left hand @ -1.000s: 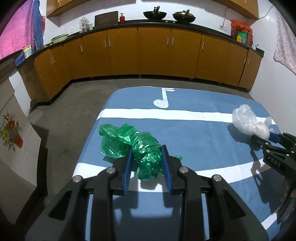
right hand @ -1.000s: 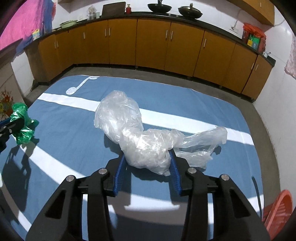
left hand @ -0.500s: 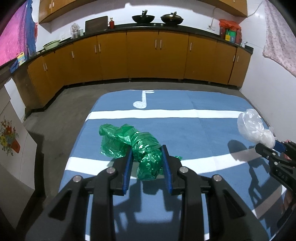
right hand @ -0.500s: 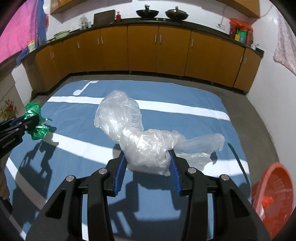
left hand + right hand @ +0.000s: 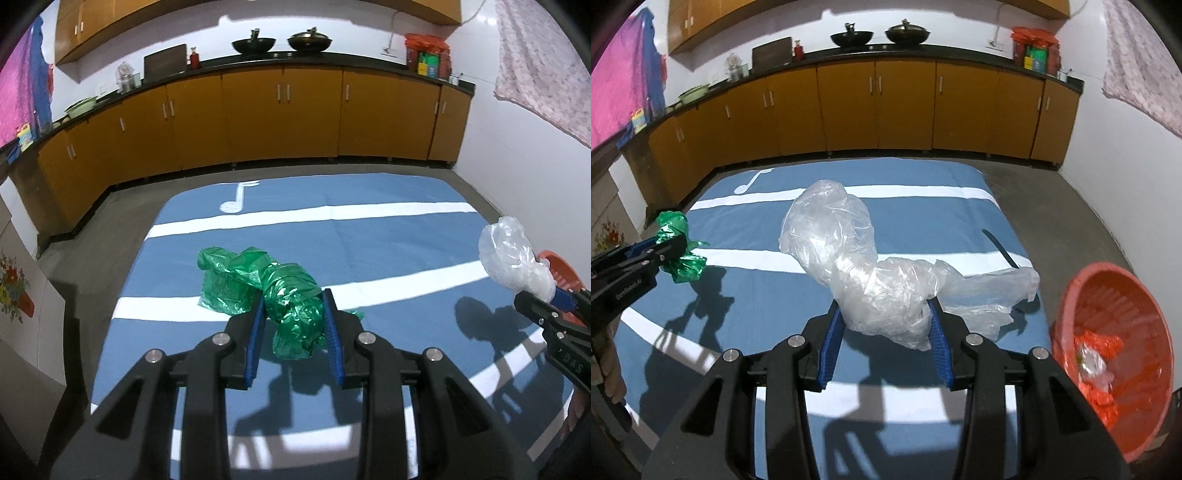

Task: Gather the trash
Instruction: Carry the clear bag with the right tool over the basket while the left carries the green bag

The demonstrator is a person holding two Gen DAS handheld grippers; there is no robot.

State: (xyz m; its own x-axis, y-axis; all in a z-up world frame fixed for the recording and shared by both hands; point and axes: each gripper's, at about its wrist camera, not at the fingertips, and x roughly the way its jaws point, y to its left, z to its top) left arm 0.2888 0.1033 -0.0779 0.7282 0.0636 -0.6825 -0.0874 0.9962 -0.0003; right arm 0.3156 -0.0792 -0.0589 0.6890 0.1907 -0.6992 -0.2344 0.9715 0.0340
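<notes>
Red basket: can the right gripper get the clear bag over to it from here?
Probably yes. The red basket sits just right of the right gripper, which is shut on the clear bag; nothing stands between.

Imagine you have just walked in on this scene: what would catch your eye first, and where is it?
Two crumpled bags held above a blue mat with white stripes: a green plastic bag pinched in the left gripper, and a clear plastic bag pinched in the right gripper. At the mat's right edge, on the floor, stands a red basket with wrappers already inside.
</notes>
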